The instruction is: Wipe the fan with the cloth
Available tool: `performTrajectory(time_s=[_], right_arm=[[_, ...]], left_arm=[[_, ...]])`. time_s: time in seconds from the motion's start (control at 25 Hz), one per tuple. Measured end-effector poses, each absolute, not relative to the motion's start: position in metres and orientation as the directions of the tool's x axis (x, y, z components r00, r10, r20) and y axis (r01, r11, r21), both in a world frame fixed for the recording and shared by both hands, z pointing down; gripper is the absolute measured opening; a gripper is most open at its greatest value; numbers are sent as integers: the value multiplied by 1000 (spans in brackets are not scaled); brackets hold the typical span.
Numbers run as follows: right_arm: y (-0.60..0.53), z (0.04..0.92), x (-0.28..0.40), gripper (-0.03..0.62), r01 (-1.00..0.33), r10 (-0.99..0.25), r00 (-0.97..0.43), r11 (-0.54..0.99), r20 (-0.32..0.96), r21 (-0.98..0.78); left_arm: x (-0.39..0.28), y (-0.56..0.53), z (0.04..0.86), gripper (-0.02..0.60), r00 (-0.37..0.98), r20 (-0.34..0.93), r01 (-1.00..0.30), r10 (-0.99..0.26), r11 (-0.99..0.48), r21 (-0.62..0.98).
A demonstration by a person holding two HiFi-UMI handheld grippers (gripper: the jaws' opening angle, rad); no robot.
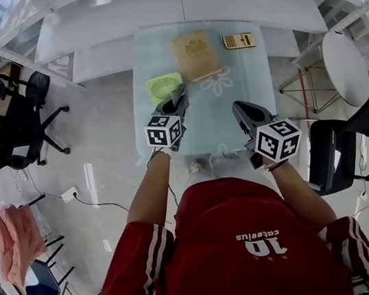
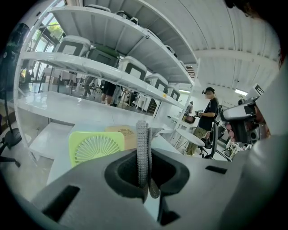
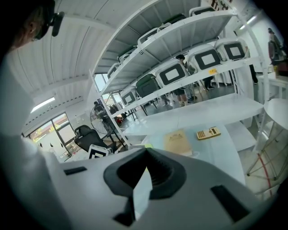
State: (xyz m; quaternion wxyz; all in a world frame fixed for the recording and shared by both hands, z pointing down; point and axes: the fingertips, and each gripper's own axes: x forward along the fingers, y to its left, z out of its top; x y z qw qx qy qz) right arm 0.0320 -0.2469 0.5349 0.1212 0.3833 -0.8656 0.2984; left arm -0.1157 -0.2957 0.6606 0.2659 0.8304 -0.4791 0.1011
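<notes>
A small lime-green fan (image 1: 164, 86) lies on the pale blue glass table (image 1: 202, 130), at its far left. In the left gripper view the fan (image 2: 96, 146) shows just left of the jaws. My left gripper (image 1: 179, 97) hovers right beside the fan's near right corner and is shut on a folded grey cloth (image 2: 142, 144), which stands up between the jaws. My right gripper (image 1: 240, 108) hangs over the table's near right part; its jaws (image 3: 145, 152) meet at the tips with nothing between them.
A brown book (image 1: 195, 55) and a calculator (image 1: 239, 40) lie at the table's far side. White benches (image 1: 182, 1) run behind. Black office chairs (image 1: 15, 128) stand left, another chair (image 1: 347, 142) and a round white table (image 1: 345, 66) right. A person (image 2: 208, 114) stands far off.
</notes>
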Motion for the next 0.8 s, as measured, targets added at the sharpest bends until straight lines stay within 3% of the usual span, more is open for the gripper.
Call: performTrajectory(time_s=[0.8], right_arm=[[-265, 563, 36, 6, -753, -574, -658, 511, 487, -415]], left_arm=[[-123, -328, 707, 28, 509, 486, -854, -710, -348, 387]])
